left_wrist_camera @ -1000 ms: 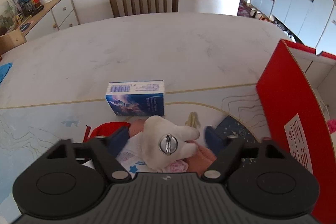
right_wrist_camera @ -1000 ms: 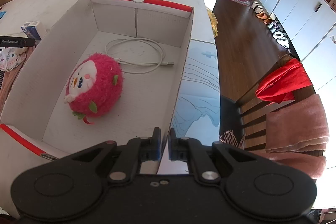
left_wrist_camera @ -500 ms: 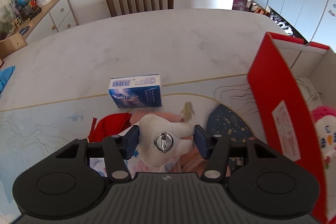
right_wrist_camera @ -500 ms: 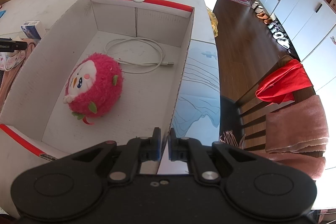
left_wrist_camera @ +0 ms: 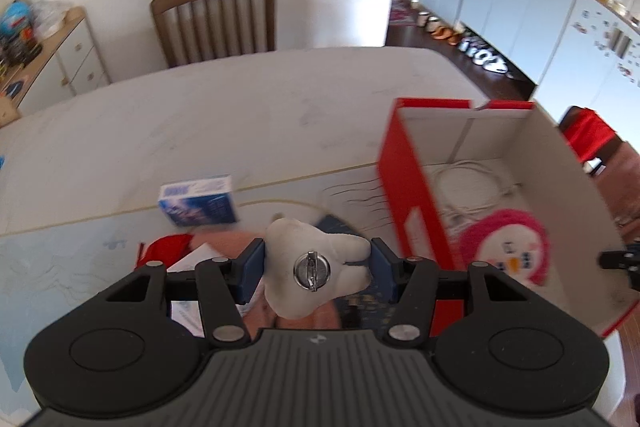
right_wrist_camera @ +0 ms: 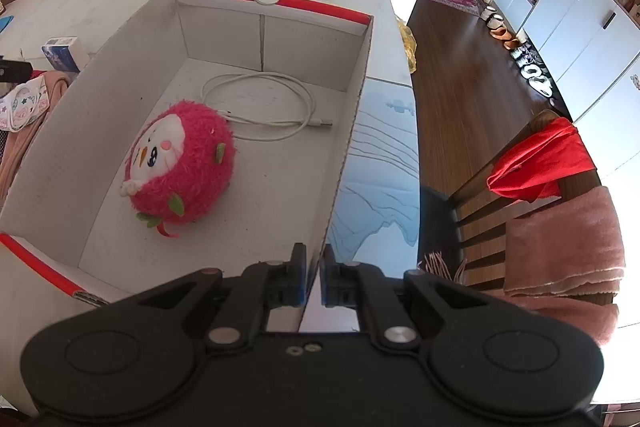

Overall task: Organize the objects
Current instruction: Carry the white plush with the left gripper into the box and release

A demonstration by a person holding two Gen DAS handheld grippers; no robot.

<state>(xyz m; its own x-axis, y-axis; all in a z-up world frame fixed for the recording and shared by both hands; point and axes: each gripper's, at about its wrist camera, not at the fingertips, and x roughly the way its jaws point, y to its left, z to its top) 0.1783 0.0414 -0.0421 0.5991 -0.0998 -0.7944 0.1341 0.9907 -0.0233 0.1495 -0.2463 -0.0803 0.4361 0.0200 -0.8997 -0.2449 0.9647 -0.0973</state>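
Nearby, blue carton (left_wrist_camera: 197,201) behind held tooth plush (left_wrist_camera: 316,267), red box (left_wrist_camera: 416,203) rightward

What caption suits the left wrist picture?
Left gripper carries a white tooth-shaped plush toward the red box.

Right tool (right_wrist_camera: 314,277) pinching box wall (right_wrist_camera: 340,171)

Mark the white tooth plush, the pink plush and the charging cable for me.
white tooth plush (left_wrist_camera: 316,259): left wrist view, on its body above the metal clasp.
pink plush (right_wrist_camera: 182,167): right wrist view, centre of its fuzzy body.
charging cable (right_wrist_camera: 308,103): right wrist view, right side of the loop.
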